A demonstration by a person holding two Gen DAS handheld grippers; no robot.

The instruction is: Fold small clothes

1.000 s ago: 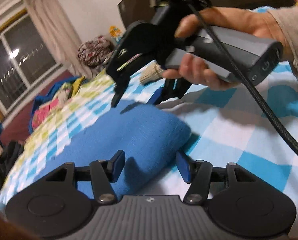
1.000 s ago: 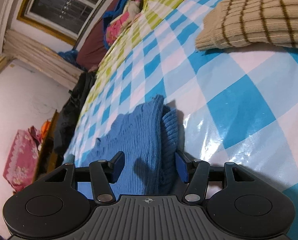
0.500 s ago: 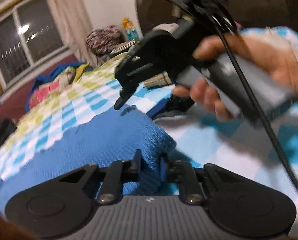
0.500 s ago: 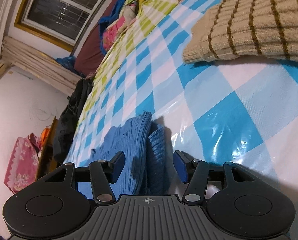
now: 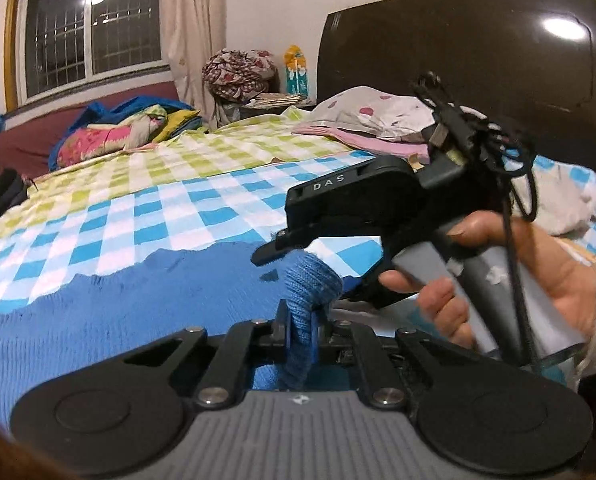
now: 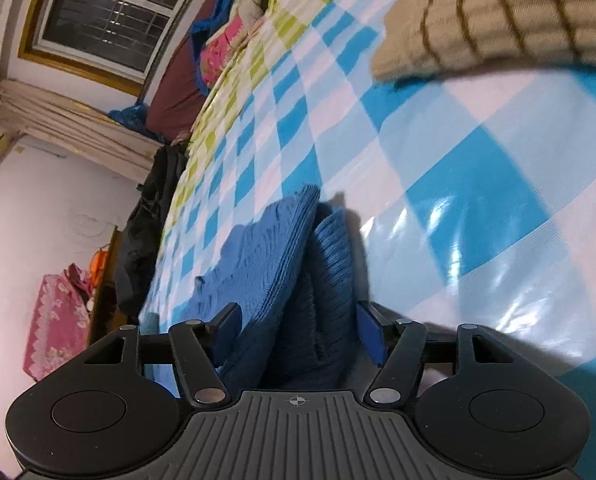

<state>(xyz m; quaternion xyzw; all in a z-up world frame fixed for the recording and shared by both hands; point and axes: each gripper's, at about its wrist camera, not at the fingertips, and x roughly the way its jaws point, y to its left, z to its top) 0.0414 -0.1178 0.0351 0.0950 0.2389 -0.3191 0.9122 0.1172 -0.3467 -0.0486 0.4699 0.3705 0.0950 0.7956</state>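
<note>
A blue knitted sweater (image 5: 109,312) lay spread on a bed covered in a blue-and-white checked sheet (image 5: 185,208). The left gripper (image 5: 300,330), which a second earlier hung spread above the sweater's near corner, had clenched on a bunched fold of it and begun to lift. The right gripper (image 6: 298,326) remained spread wide, its fingers straddling the sweater's stacked edge without pinching it. To me this looked like the start of a fold, with only one corner secured so far. The right hand (image 5: 510,276) and its tool blocked much of the bed beyond. A tan striped knit (image 6: 494,16) was blurred and cut off at the frame's edge.
</note>
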